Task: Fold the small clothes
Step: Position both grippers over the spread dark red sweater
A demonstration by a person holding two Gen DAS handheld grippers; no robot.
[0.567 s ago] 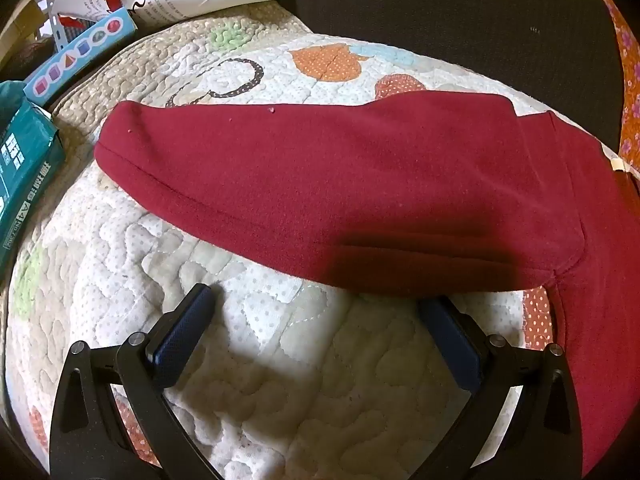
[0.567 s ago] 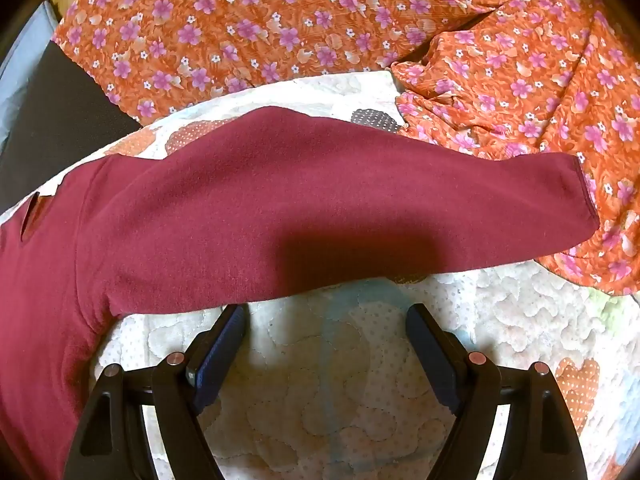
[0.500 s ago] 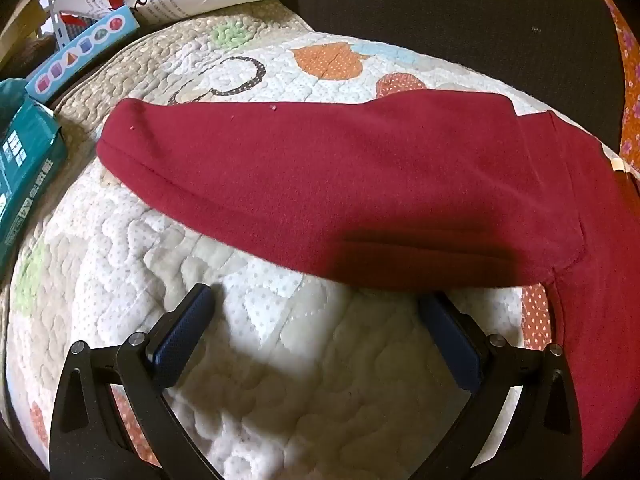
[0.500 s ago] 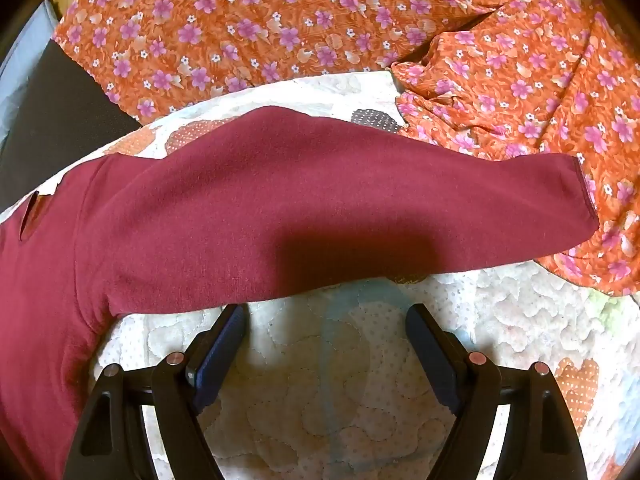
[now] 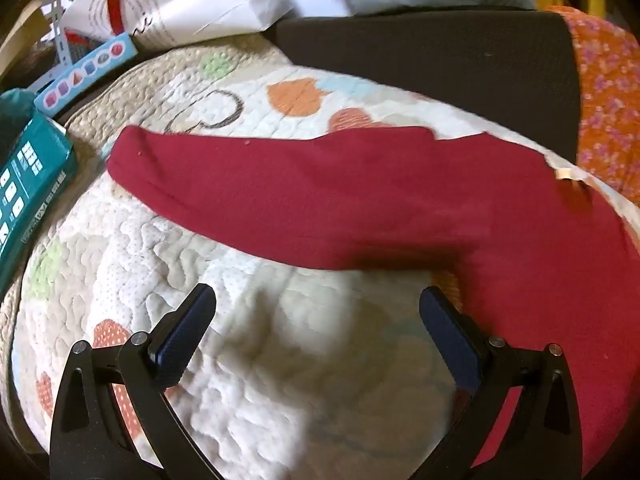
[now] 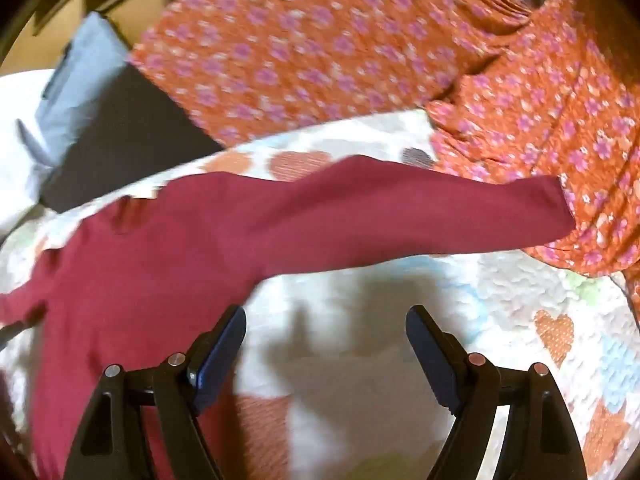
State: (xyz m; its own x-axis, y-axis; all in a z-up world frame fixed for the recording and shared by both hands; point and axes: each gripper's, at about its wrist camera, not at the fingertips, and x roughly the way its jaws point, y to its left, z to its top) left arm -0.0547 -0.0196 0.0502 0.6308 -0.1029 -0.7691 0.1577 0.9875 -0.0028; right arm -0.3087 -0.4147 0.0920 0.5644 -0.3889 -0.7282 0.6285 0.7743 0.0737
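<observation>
A dark red long-sleeved top [image 5: 360, 196] lies flat on a quilted patterned blanket [image 5: 140, 248]. In the left wrist view one sleeve stretches to the left and the body runs down the right side. My left gripper [image 5: 318, 300] hovers open above bare quilt, just short of that sleeve, nothing between its fingers. In the right wrist view the other sleeve of the red top [image 6: 280, 224] reaches right to its cuff. My right gripper [image 6: 326, 320] is open over the quilt [image 6: 500, 300], below the sleeve; its left finger [image 6: 218, 356] overlaps the garment's body.
Orange flowered cloth [image 6: 360, 60] lies behind and right of the top, under the cuff. A dark cushion [image 5: 420, 64] sits at the back. A teal box [image 5: 28, 184], a light blue box [image 5: 86, 74] and white bags [image 5: 180, 0] crowd the left edge.
Both grippers have pulled back and risen from the sleeves, so more quilt shows before them. The right view has swung left, showing more of the garment's body. Jaws stay wide.
</observation>
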